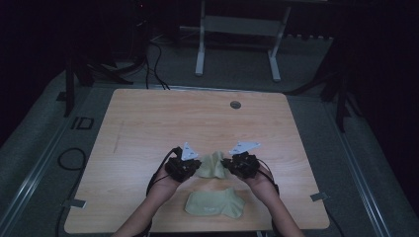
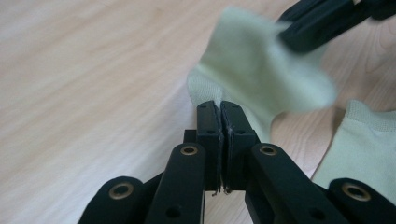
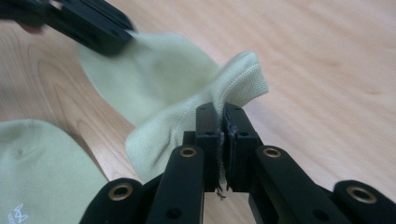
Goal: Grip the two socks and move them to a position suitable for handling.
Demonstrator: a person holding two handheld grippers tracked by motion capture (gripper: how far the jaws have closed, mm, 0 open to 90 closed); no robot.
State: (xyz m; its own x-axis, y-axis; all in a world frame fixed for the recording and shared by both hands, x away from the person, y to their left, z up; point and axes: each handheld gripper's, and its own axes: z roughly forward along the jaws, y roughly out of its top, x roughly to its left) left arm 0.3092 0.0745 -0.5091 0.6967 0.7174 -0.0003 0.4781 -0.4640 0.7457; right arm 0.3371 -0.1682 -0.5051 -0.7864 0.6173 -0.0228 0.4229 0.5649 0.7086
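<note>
A pale green sock (image 1: 210, 165) hangs just above the wooden table (image 1: 148, 123), stretched between my two grippers. My left gripper (image 1: 196, 168) is shut on one end; in the left gripper view its jaws (image 2: 220, 109) pinch the knit fabric (image 2: 252, 70). My right gripper (image 1: 226, 165) is shut on the opposite end, and the right gripper view has its jaws (image 3: 220, 112) closed on the ribbed cuff (image 3: 243, 77). A second pale green sock (image 1: 215, 203) lies flat near the table's front edge, below the hands. It appears too as the second sock (image 2: 369, 144) (image 3: 37, 172) in both gripper views.
A round cable hole (image 1: 235, 104) sits near the table's far edge. Behind the table stands a white metal frame (image 1: 237, 44). Cables (image 1: 71, 158) loop on the floor at the left. The room beyond is dark.
</note>
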